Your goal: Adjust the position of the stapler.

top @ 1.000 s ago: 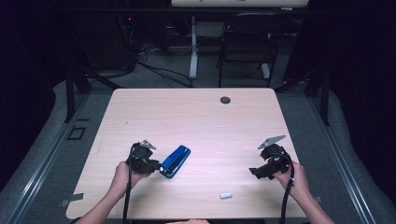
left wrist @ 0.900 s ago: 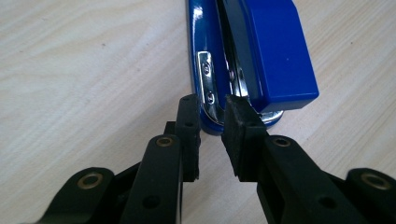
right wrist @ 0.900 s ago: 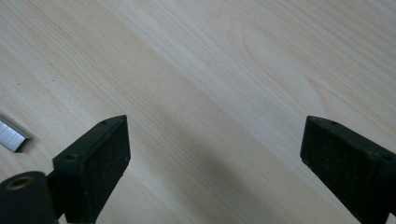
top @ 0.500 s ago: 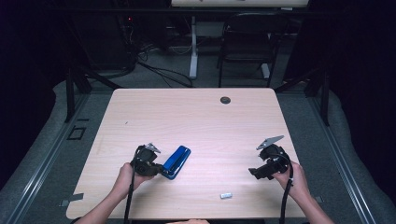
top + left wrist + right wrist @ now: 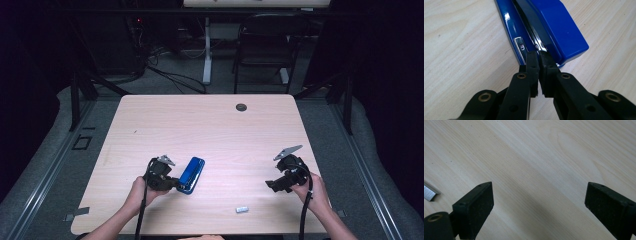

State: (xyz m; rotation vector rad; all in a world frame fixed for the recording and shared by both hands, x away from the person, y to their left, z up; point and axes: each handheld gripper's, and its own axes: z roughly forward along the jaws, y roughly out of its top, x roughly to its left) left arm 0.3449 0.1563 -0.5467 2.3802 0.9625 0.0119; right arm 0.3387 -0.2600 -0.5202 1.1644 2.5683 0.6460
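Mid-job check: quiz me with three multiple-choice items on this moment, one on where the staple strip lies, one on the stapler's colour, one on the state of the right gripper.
1. Where does the strip of staples lie?
A. near the table's near edge, between the two grippers
B. beside the round grommet at the far edge
C. on top of the stapler

2. What colour is the stapler?
A. red
B. blue
C. white

3. How do the jaws of the right gripper stand?
A. shut on the staple strip
B. shut on nothing
C. wide open over bare table

Answers:
1 A, the high view shows it low on the table, apart from both grippers.
2 B, its glossy blue body shows at the left gripper.
3 C, the right gripper view shows wood between the parted jaws.
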